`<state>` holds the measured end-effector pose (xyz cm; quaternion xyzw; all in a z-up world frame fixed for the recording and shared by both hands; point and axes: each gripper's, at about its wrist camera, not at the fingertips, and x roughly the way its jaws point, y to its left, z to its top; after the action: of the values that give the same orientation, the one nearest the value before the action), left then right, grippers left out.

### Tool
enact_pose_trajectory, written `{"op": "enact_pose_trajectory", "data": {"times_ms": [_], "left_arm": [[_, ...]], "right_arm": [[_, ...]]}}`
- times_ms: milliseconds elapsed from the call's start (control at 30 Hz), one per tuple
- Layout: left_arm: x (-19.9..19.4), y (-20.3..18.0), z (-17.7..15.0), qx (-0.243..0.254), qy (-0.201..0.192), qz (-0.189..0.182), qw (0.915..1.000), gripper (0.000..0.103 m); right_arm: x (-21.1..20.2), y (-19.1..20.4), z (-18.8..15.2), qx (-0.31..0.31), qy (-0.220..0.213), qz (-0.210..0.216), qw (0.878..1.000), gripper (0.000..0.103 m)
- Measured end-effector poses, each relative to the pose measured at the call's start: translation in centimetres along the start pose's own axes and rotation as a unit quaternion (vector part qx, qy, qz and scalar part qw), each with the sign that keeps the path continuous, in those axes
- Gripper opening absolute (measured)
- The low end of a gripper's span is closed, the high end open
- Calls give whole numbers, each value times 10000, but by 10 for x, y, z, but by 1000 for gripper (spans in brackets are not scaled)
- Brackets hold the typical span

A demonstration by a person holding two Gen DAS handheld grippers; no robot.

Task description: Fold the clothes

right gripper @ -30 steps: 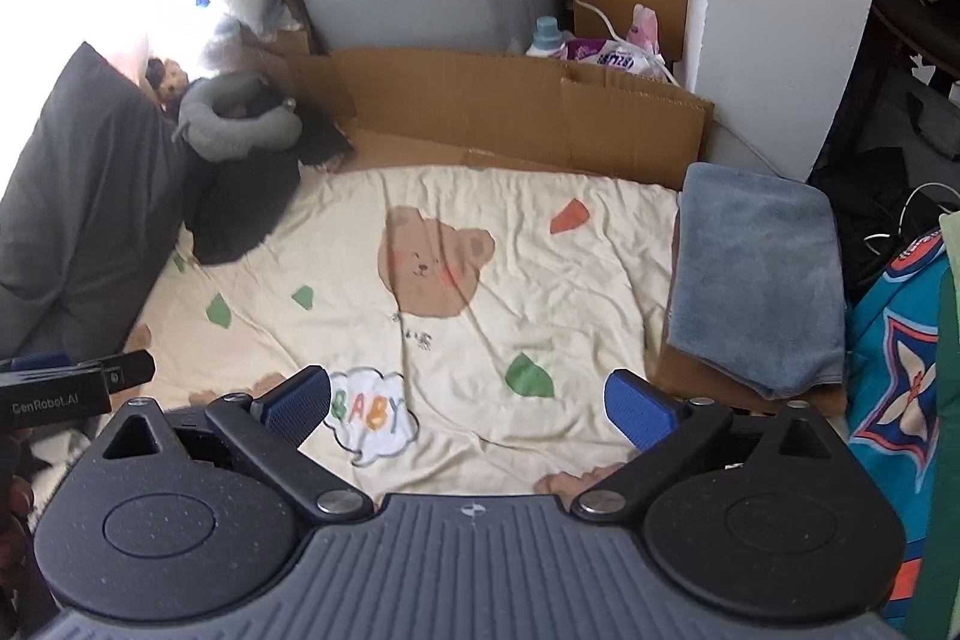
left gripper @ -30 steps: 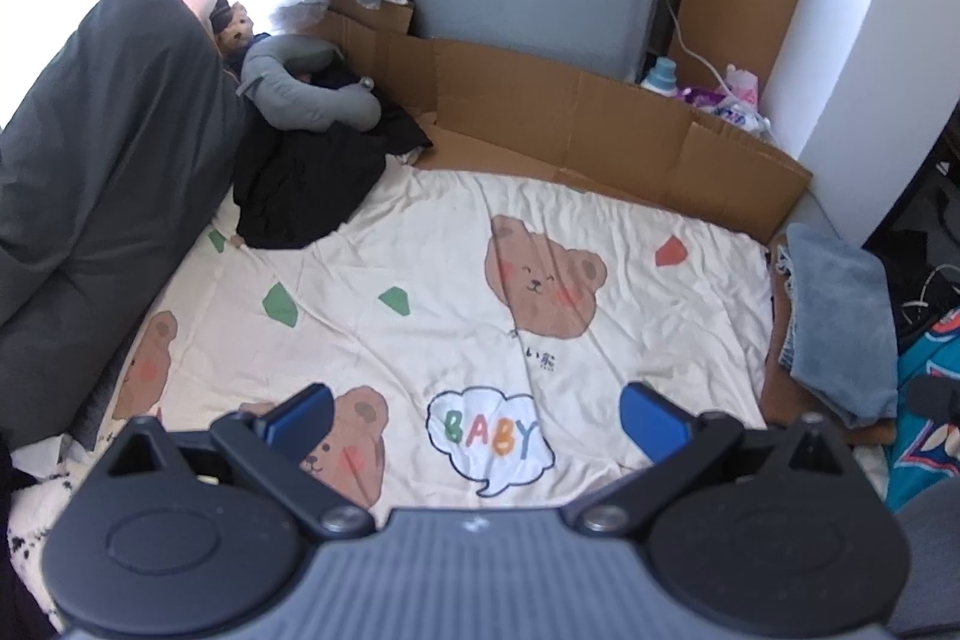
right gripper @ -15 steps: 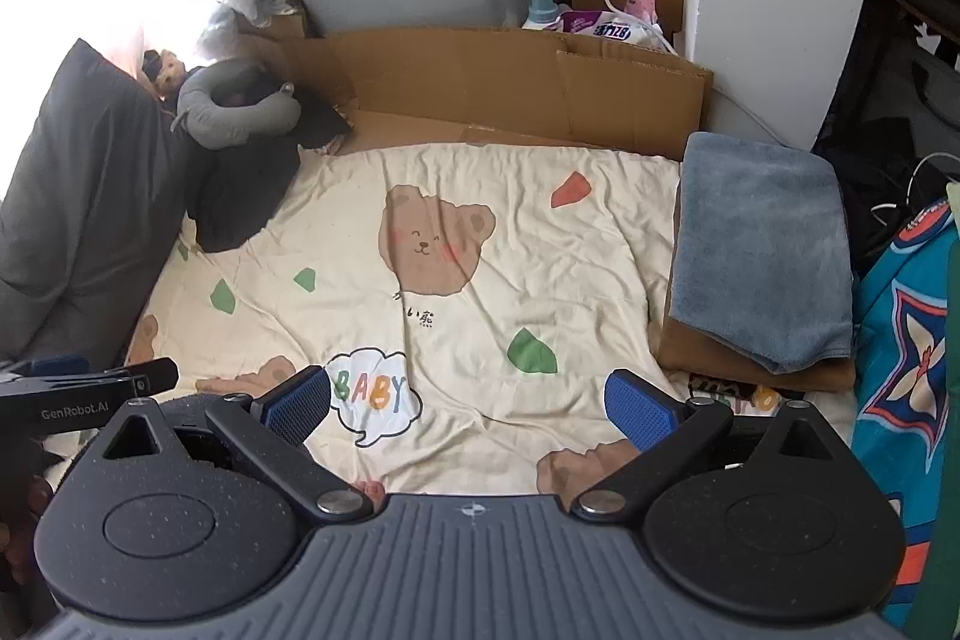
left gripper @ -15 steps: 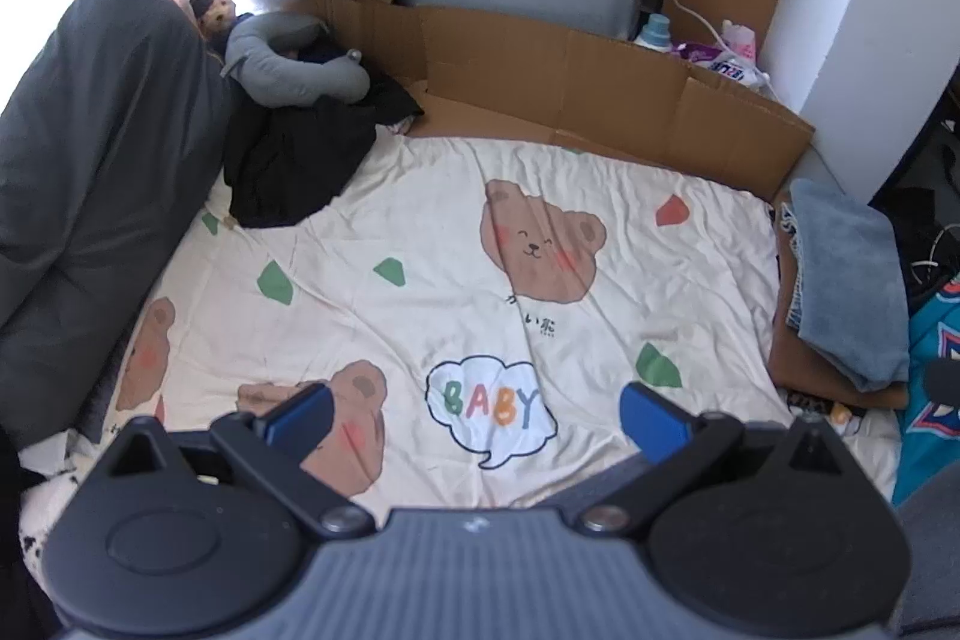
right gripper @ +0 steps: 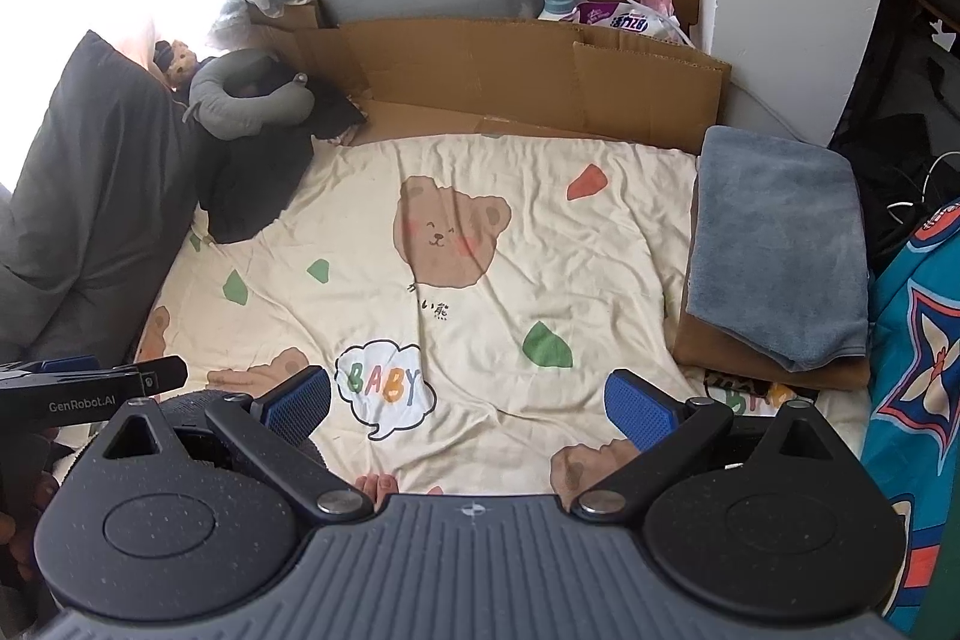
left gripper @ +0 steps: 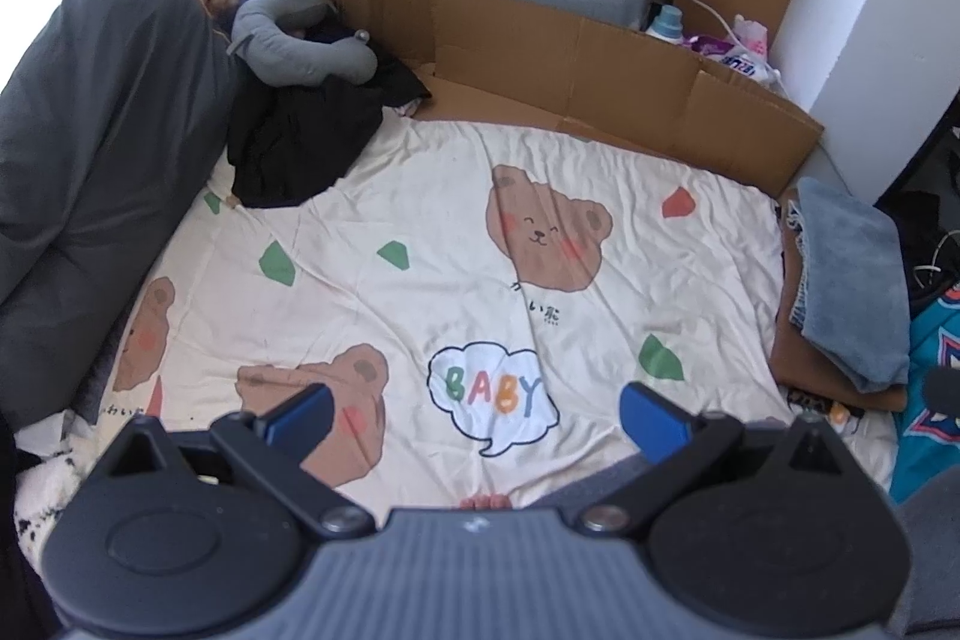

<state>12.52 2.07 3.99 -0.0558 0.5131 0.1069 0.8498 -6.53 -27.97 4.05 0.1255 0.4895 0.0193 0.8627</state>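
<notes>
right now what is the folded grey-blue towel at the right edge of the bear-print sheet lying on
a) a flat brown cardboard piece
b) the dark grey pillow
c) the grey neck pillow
a: the folded grey-blue towel lies on a flat brown cardboard piece whose edge sticks out beneath it, beside the bear-print sheet.

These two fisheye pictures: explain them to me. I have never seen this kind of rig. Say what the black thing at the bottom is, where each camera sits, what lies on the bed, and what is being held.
No robot here: a person carries a two-finger tool in each hand, with a camera on each looking forward along the blue-padded fingers. One picture is from the left tool, the other from the right tool, which also shows the left one at its left edge. Both tools are open and hold nothing.

Below lies a cream bear-print sheet. A black garment is heaped at its far left corner, under a grey neck pillow. A folded grey towel rests on brown fabric at the right.
</notes>
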Motion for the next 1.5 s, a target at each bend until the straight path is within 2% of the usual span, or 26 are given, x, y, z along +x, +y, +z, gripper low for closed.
{"op": "enact_pose_trajectory", "data": {"times_ms": [333,1500], "left_arm": [[2,2,-1,-82,121,-91,9999,102],[2,1,0,-51,29,109,9999,102]], "right_arm": [[1,-10,-1,224,45,321,9992,101],[-3,-16,-3,313,-33,261,9992,101]]}}
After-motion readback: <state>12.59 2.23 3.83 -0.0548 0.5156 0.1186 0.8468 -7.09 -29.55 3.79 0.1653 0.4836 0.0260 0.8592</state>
